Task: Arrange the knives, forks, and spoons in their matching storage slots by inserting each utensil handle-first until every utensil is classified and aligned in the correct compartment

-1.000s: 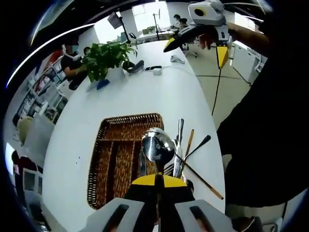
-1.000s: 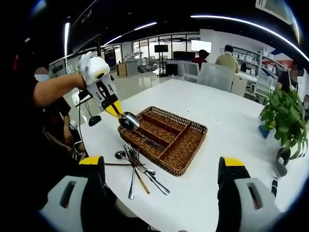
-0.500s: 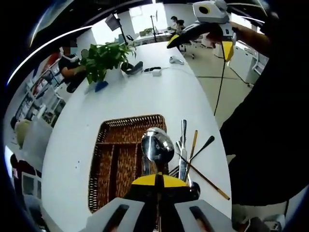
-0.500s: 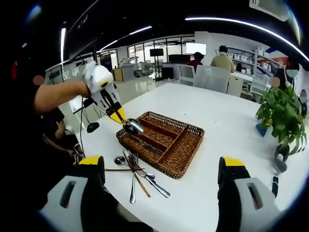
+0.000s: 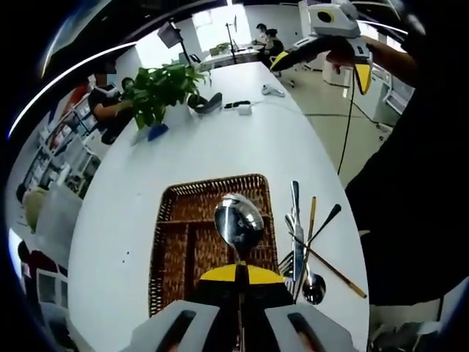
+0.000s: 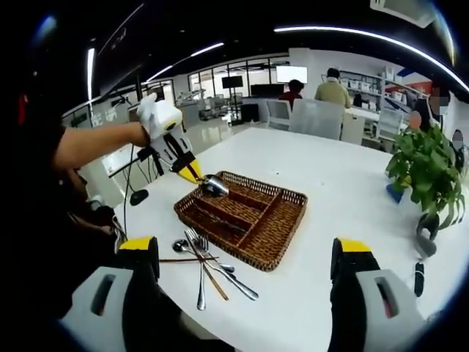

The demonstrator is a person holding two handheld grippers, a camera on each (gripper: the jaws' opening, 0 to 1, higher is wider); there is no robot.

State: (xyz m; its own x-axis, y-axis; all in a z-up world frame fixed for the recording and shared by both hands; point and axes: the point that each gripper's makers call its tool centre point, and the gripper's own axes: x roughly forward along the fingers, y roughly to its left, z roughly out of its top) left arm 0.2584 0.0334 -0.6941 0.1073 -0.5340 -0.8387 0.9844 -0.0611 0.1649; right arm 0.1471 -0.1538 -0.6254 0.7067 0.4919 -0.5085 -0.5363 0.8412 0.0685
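Over wicker tray (image 6: 275, 235), we hold spoon (image 5: 238, 220) clamped in left gripper (image 5: 238, 273), bowl up. Right gripper (image 6: 245, 257) spread wide, idle. Loose cutlery pile (image 6: 209, 264) lies beside tray near edge; most sorting left.

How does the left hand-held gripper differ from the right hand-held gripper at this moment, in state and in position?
The left hand-held gripper is shut on a shiny steel spoon, bowl forward; the right hand-held gripper is open and holds nothing. The left one hangs over the brown woven wicker tray; the right one sits back from the tray, above the white table. Both have yellow-tipped jaws.
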